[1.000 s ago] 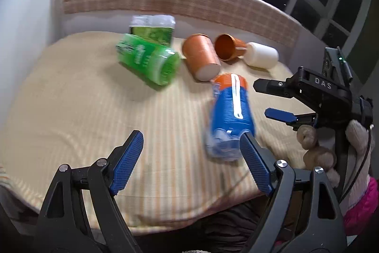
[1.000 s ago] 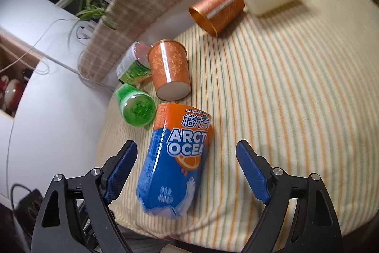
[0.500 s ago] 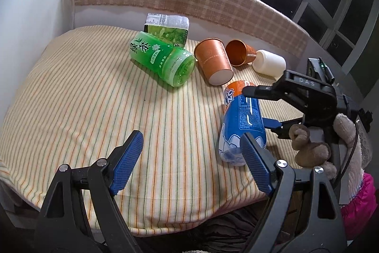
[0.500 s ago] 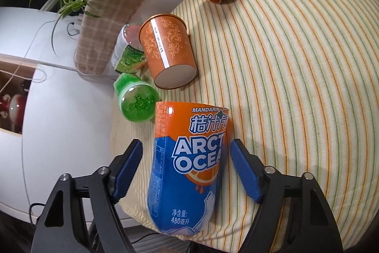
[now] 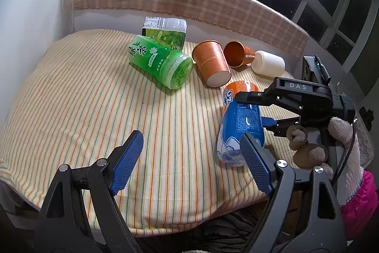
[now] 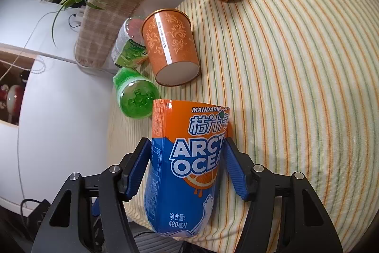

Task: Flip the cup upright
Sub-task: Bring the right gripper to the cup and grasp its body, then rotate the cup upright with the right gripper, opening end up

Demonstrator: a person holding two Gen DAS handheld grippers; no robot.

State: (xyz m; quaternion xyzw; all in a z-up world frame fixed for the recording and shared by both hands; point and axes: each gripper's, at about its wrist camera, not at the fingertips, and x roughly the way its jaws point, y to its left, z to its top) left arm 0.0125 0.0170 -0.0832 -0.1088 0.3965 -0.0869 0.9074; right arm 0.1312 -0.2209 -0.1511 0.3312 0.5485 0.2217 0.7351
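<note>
A blue-and-orange Arctic Ocean cup lies on its side near the striped table's front right edge; it also shows in the left wrist view. My right gripper straddles its middle, both blue pads against its sides; it also shows in the left wrist view. My left gripper is open and empty, low over the front of the table, left of the cup.
A green tea cup, a green-labelled bottle, two orange paper cups and a white cup lie on their sides at the back. The striped tablecloth ends just under the grippers.
My right gripper has moved forward over the blue-and-orange cup and closed its fingers onto its sides. The left gripper has drawn back a little.
</note>
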